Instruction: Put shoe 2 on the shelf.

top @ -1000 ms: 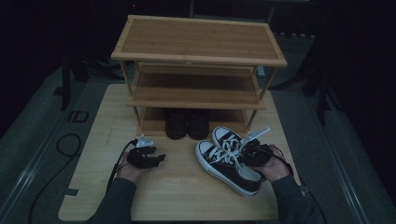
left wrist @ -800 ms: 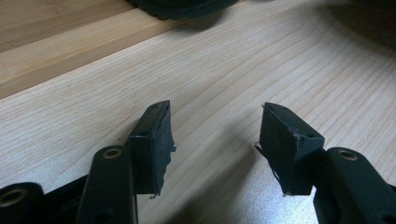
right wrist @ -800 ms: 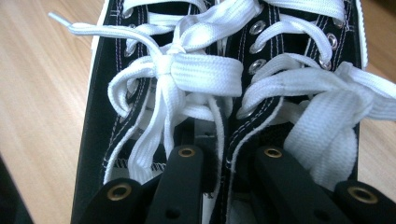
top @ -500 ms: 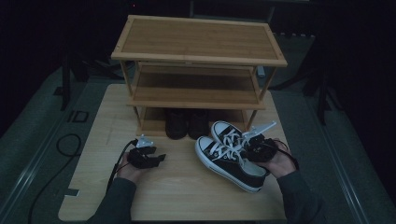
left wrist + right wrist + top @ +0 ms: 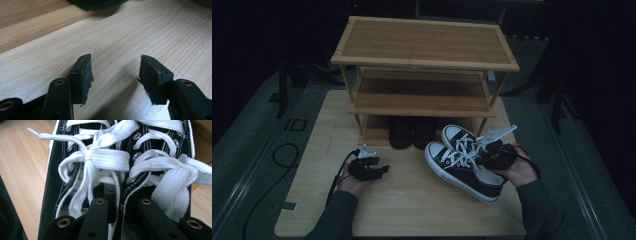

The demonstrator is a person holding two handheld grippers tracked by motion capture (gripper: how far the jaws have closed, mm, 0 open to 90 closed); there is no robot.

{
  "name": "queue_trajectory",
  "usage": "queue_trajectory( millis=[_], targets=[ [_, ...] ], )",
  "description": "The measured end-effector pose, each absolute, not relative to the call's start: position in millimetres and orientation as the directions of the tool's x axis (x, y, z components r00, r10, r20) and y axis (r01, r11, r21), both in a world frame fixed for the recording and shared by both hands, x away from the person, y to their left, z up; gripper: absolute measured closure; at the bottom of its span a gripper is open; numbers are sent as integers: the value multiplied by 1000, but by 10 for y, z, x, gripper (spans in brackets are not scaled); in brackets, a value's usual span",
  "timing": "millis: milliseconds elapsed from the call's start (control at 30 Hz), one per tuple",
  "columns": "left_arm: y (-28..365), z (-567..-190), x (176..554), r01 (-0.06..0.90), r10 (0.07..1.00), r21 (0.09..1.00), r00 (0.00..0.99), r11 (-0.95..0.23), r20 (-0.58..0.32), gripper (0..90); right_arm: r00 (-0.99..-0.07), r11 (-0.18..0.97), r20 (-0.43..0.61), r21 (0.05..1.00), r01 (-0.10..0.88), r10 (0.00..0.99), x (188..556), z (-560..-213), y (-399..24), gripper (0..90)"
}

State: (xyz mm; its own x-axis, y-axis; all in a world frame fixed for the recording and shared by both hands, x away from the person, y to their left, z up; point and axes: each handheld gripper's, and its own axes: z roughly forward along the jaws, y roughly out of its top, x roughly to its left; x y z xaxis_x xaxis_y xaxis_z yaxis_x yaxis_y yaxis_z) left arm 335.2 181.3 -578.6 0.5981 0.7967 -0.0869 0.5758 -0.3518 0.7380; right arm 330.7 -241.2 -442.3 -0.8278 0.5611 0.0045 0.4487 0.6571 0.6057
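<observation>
Dark shoes (image 5: 412, 133) half hidden under rack (image 5: 424, 95); detail too dim.

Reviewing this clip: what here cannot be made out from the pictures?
- Right gripper pads: right gripper view, sunk between the sneakers.
- Dark shoes on the bottom shelf: high view, shaded by the rack, details unreadable.
- Sneaker heels: right gripper view, cut off at the bottom edge.
</observation>
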Motion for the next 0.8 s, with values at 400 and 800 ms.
queue_trajectory(
  millis=[400, 800],
  targets=[
    [1811, -5786, 3351, 575, 797, 738, 598, -352, -86, 444, -857, 675, -22, 626, 390, 515, 3287, -4150, -2412, 848],
    [1812, -5786, 3352, 577, 798, 738, 596, -349, -89, 444, -872, 699, -46, 620, 357, 487, 3252, -3952, -2340, 846]
  ],
)
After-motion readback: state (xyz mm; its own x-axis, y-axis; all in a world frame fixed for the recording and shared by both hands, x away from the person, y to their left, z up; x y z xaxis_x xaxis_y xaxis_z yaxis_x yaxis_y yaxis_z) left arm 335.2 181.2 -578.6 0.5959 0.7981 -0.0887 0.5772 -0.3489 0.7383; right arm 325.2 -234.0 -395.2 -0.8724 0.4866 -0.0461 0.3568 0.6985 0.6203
